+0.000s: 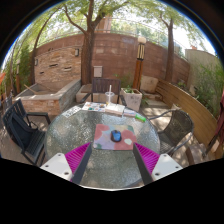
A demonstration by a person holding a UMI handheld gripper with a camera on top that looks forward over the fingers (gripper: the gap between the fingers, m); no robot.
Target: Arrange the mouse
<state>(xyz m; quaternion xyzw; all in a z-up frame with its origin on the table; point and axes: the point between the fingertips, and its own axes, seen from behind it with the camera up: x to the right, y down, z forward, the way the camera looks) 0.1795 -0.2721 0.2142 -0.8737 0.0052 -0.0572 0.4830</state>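
Gripper (112, 158) level over table (80, 125) (fingers spread), mouse (116, 136) ahead.

We see a round glass table (85, 125) | on it: mouse (116, 136) atop pink mat (112, 140)

We see the mouse (116, 136) as a small dark, rounded body with a blue spot on its top, lying flat on a light, pinkish mat (108, 139). It sits near the middle of the round glass worktop (80, 125), just ahead of the gripper (111, 158) and roughly centred between its two fingers, apart from both. We cannot tell which way it faces.
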